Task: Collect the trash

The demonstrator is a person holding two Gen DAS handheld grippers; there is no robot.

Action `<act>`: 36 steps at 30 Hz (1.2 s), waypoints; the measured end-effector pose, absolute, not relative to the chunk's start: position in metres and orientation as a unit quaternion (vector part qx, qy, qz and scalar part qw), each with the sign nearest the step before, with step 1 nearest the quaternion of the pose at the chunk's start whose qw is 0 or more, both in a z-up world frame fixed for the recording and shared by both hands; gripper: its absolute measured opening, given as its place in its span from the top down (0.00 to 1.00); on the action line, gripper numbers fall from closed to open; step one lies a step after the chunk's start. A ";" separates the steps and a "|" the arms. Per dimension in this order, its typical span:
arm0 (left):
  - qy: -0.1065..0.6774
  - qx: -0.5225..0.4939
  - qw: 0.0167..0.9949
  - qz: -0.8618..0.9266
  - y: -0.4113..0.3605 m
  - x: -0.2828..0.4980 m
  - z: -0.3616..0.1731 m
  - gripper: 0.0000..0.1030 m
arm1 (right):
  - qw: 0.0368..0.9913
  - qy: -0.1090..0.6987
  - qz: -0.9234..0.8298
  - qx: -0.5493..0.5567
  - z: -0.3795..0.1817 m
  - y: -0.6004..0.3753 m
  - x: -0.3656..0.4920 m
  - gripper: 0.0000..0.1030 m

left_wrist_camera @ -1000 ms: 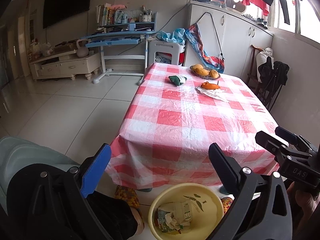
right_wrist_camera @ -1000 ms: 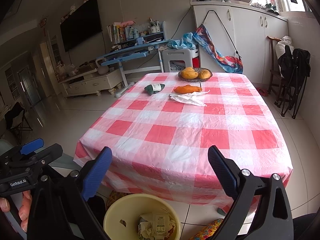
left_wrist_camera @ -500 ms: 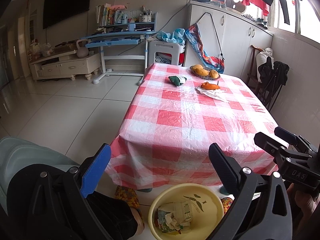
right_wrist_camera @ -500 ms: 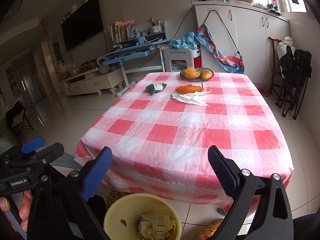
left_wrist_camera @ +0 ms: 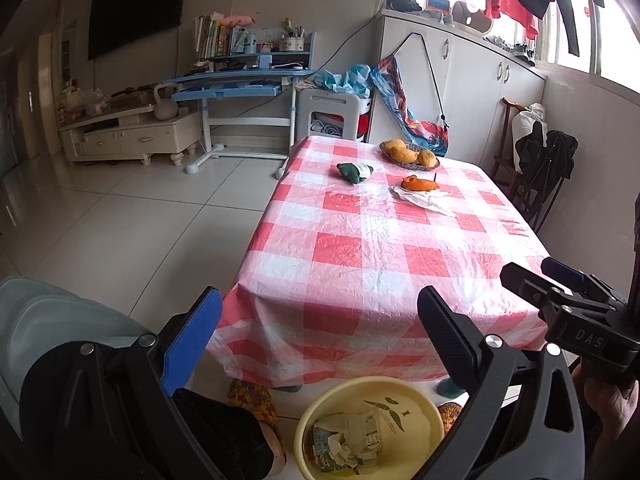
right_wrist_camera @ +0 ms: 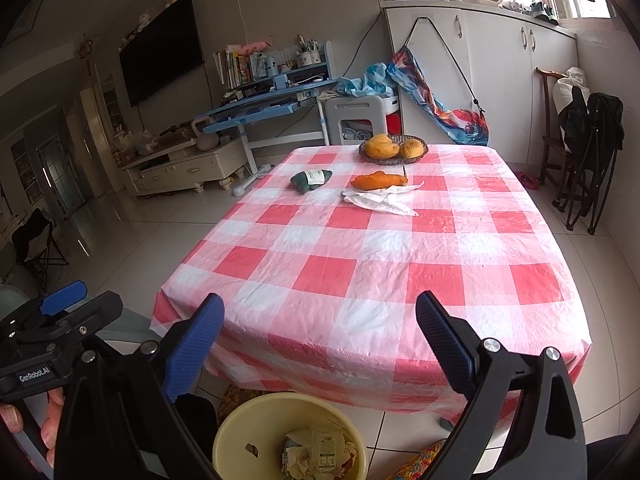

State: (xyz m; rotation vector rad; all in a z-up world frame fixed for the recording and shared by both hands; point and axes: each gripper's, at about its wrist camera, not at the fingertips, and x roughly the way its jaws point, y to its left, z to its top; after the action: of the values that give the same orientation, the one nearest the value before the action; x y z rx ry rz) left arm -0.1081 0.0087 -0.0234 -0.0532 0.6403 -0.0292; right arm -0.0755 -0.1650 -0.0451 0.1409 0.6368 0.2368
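Checked tablecloth (right_wrist_camera: 360, 264) holds crumpled tissue (right_wrist_camera: 380, 202); both tongs (left_wrist_camera: 316, 340) (right_wrist_camera: 316, 344) gape empty.

On the table (right_wrist_camera: 360, 264), the fruit basket (right_wrist_camera: 393, 148) sits at the far end, the wrapper (right_wrist_camera: 312, 179) left of the napkin (right_wrist_camera: 380, 200). The bin (right_wrist_camera: 256, 436) is on the floor below the near edge, crumpled trash (right_wrist_camera: 316, 450) inside.
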 end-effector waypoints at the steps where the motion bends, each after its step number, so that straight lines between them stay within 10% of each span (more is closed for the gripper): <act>1: 0.312 -0.026 0.950 -0.015 0.008 -0.107 -0.021 0.08 | 0.939 0.315 0.117 0.069 -0.044 -0.165 -0.071 0.10; 26: 0.318 0.011 0.945 -0.071 -0.005 0.045 0.022 0.08 | 0.900 0.413 0.132 -0.040 -0.082 -0.158 0.153 0.11; 36: 0.330 0.044 0.938 -0.100 -0.028 0.093 0.018 0.08 | 0.881 0.452 0.135 -0.041 -0.105 -0.176 0.192 0.46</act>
State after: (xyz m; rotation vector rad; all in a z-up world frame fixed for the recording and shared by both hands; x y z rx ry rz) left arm 0.0933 -0.0277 0.0181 0.0891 0.6748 -0.2035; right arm 0.1915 -0.1761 -0.1048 -0.0859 0.9424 0.2820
